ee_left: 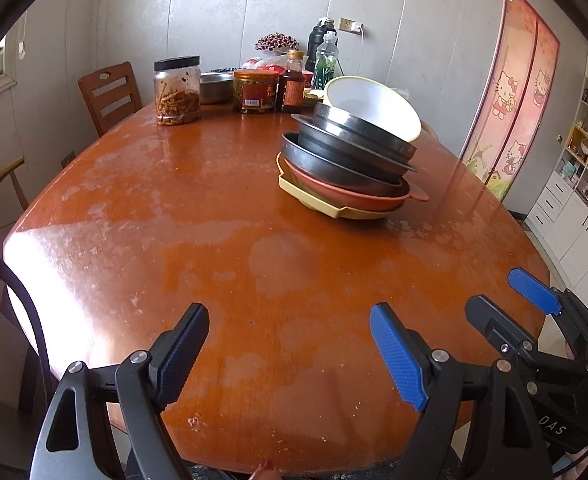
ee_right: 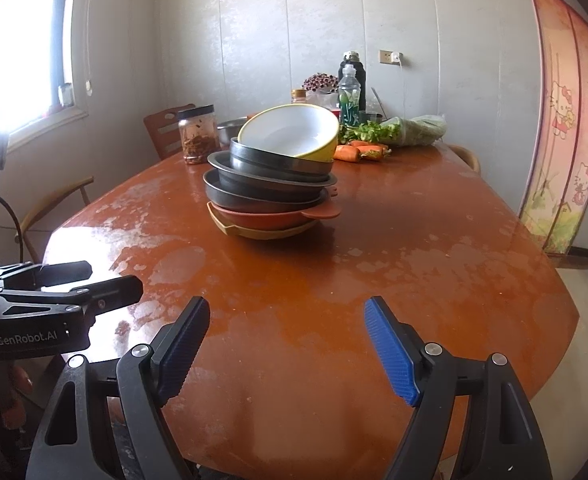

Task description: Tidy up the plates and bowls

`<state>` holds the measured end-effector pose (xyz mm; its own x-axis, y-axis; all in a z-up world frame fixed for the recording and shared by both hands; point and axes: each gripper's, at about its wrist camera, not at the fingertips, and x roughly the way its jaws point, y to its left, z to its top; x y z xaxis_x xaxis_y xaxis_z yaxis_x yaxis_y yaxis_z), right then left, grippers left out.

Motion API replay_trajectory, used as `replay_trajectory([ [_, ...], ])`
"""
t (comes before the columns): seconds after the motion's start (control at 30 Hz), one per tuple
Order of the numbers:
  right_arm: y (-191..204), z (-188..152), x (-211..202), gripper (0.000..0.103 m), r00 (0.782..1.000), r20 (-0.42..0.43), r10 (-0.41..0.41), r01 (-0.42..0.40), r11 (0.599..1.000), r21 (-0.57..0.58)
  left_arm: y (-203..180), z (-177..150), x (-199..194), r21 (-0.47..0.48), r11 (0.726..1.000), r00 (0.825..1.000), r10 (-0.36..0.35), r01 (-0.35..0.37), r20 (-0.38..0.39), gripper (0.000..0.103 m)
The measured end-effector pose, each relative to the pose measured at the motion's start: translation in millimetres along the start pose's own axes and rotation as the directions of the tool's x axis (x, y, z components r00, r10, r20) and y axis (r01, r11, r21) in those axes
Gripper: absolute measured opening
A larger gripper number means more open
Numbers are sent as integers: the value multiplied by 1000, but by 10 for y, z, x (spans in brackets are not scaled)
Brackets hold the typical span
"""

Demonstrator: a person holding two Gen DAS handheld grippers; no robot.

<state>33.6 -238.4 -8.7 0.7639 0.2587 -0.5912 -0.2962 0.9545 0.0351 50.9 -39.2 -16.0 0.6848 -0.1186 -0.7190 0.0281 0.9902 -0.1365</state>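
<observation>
The worktop (ee_right: 434, 280) runs away from both sets of jaws, bare and worn over the near half, with jars, bottles and vegetables crowded along its far edge.

The stack of dishes (ee_right: 271, 184) stands on it well ahead of both grippers, past the bare stretch. From the bottom it goes: a yellow tray (ee_right: 253, 232), an orange-red dish (ee_right: 277, 216) with a lug handle pointing right, three dark pans (ee_right: 261, 184) nested one in another, and on top a yellow bowl (ee_right: 294, 132) with a white inside. The bowl sits tilted, its mouth turned toward the jaws and its far rim high; the pans under it lean the same way, so the pile is nested but not level.

From the right gripper (ee_right: 285, 348) the stack lies almost straight ahead, a little left of the midline between the jaws. From the left gripper (ee_left: 289, 352) it lies ahead and off to the right. So the right hand has the straighter line to it, and the left would have to cross over.

Both grippers hang low over the near edge of the worktop, side by side, jaws spread wide and holding nothing.

The dishes are already gathered in one pile, which would fit a job finished as well as a rough heap awaiting sorting; the tilted bowl is the least settled piece.
</observation>
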Motion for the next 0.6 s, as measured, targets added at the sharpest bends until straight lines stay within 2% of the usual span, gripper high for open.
replay_trajectory([
  [0.6,-19,-43,-22,81,1000,2,-1,1,1000,1,-76,-75,54,16,1000,1000,1,-1,-21,83],
])
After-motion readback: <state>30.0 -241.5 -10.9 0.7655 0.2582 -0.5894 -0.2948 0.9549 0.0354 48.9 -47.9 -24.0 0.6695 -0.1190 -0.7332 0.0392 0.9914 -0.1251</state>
